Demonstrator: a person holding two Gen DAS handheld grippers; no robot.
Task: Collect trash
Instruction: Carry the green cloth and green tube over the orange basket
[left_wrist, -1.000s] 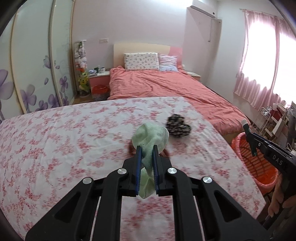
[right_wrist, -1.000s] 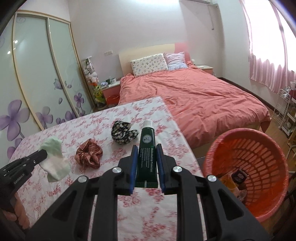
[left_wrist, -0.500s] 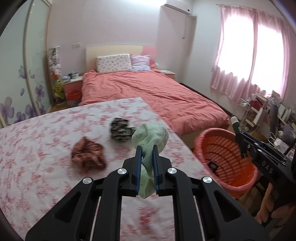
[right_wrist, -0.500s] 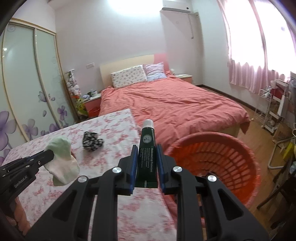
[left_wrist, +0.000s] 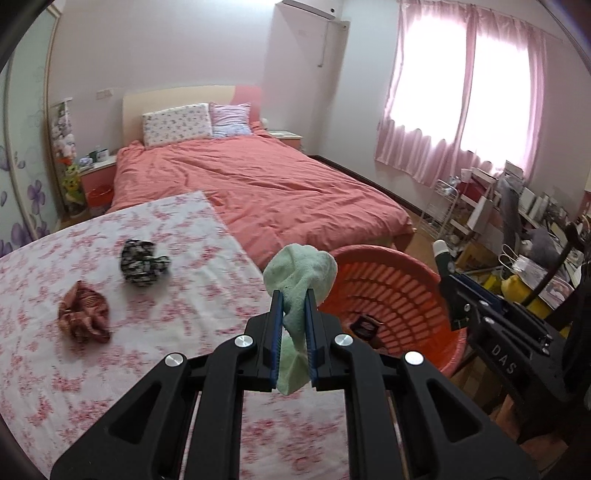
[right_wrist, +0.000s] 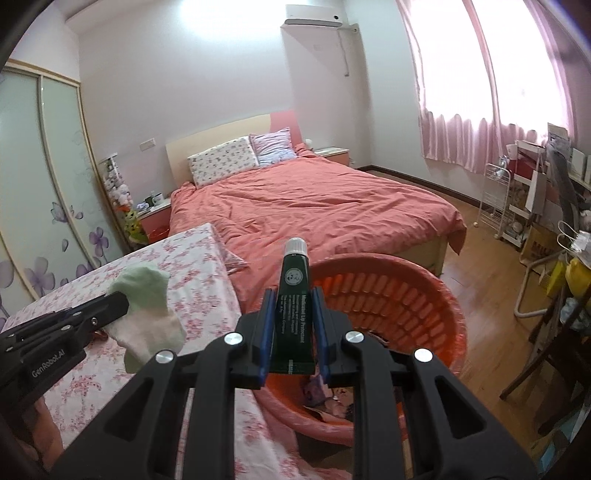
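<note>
My left gripper (left_wrist: 293, 295) is shut on a crumpled pale green cloth (left_wrist: 301, 275), which it holds over the right edge of the floral-covered table (left_wrist: 184, 314). The same cloth (right_wrist: 147, 306) shows at the left of the right wrist view. My right gripper (right_wrist: 293, 295) is shut on a dark green tube (right_wrist: 293, 295) with a white cap, upright above the near rim of an orange basket (right_wrist: 391, 295). That basket (left_wrist: 399, 295) stands on the floor beside the table and holds some wrappers. The right gripper (left_wrist: 448, 284) appears past the basket in the left wrist view.
A brown scrunchie (left_wrist: 85, 314) and a black patterned scrunchie (left_wrist: 142, 262) lie on the table. Behind it stands a bed (left_wrist: 258, 184) with a salmon cover. Cluttered shelves and a chair (right_wrist: 546, 229) line the right wall under pink curtains.
Both grippers have swung right with their loads, from over the table's middle towards the basket. The basket now fills the view below the tube and lies just past the cloth.
</note>
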